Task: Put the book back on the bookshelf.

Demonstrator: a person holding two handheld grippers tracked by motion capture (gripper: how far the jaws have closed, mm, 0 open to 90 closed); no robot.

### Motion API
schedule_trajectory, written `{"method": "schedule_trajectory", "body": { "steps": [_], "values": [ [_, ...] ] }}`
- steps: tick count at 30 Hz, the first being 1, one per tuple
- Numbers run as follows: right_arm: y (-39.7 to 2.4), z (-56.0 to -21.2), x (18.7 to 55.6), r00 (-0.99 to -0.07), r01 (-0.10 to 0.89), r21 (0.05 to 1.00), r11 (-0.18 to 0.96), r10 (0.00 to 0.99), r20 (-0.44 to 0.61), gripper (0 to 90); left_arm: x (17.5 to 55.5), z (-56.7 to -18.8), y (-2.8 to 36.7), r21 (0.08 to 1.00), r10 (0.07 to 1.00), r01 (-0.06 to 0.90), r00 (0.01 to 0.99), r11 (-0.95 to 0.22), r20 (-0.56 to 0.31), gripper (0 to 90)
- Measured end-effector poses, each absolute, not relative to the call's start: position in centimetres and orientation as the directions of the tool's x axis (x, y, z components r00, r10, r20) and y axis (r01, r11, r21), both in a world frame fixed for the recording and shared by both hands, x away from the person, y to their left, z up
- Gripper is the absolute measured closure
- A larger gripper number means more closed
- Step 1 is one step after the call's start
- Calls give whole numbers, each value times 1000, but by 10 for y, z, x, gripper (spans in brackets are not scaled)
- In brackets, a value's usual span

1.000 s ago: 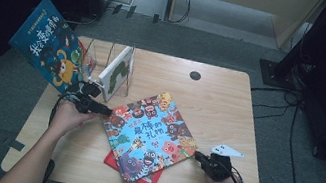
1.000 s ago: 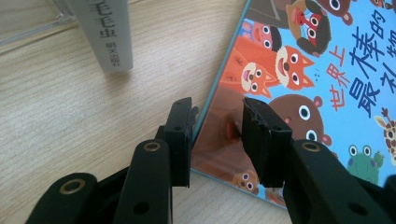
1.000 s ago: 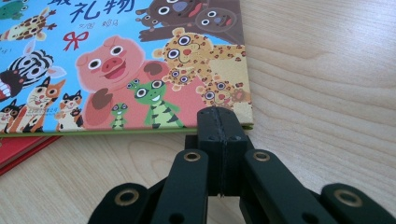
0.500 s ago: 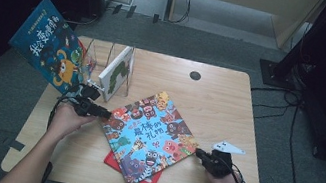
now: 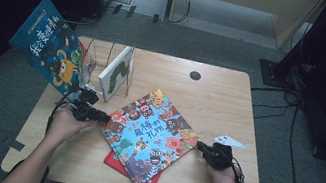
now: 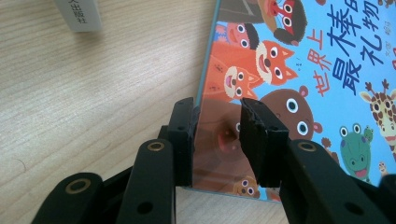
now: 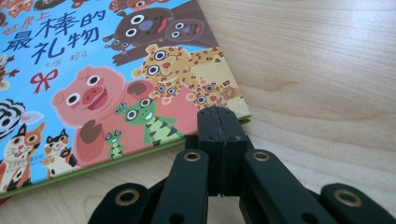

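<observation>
- From the high view, your tabletop (image 5: 219,106) is evenly lit while the floor and room edges sink into near black; that picture is soft and grainy.
- In your left gripper view, glare washes the picture book (image 6: 299,93) cover between the fingers (image 6: 182,135).
- Your right gripper view is bright and sharp.

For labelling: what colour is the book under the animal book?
Red, best in the high view.
</observation>
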State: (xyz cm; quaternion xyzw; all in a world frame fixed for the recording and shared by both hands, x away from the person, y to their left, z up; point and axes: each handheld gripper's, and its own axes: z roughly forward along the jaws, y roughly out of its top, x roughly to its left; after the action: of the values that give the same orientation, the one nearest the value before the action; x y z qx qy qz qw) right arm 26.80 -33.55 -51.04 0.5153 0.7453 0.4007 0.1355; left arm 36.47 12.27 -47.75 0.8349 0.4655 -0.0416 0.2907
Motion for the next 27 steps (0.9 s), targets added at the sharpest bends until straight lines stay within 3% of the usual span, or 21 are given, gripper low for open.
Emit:
{"method": "schedule_trajectory", "body": {
  "steps": [27],
  "values": [
    [-333,-511,294,-424,656,740,147,883,200,900,340,-478,126,438,759,825,530,-357,-379,651]
  ]
}}
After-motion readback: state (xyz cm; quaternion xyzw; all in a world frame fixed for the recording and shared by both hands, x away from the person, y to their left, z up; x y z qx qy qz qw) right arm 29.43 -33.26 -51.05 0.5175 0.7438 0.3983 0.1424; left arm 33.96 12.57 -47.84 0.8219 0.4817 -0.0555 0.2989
